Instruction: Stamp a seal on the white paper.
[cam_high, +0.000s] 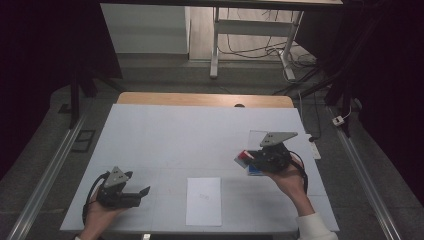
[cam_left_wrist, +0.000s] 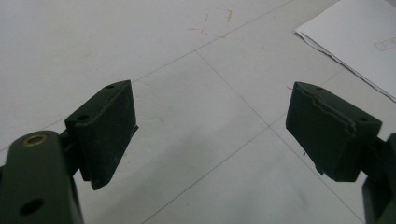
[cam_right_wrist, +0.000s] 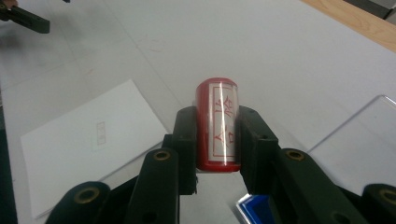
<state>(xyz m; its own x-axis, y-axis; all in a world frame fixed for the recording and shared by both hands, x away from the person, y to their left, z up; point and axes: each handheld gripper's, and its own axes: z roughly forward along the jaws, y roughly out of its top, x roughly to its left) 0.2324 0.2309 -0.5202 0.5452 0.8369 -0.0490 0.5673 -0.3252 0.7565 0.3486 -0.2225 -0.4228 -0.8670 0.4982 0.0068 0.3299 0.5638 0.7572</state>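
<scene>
My right gripper (cam_right_wrist: 217, 142) is shut on a red stamp (cam_right_wrist: 218, 123), a cylinder with a white label bearing red characters, held off the table and pointing towards the sheet of paper (cam_right_wrist: 88, 140). In the high view the right gripper (cam_high: 248, 159) hangs at the right side of the table with the red stamp (cam_high: 244, 156) poking out to its left. My left gripper (cam_high: 142, 194) rests near the front left, jaws wide apart with nothing between them. The left gripper (cam_left_wrist: 212, 133) looks down on bare white table, with a corner of the paper (cam_left_wrist: 359, 42) at the upper right.
A white sheet of paper (cam_high: 203, 200) with a small printed box lies at the front centre of the white table (cam_high: 190, 135). A clear plastic sheet (cam_right_wrist: 364, 144) and a blue object (cam_right_wrist: 254, 210) lie under the right gripper. A wooden edge (cam_high: 200, 98) runs along the far side.
</scene>
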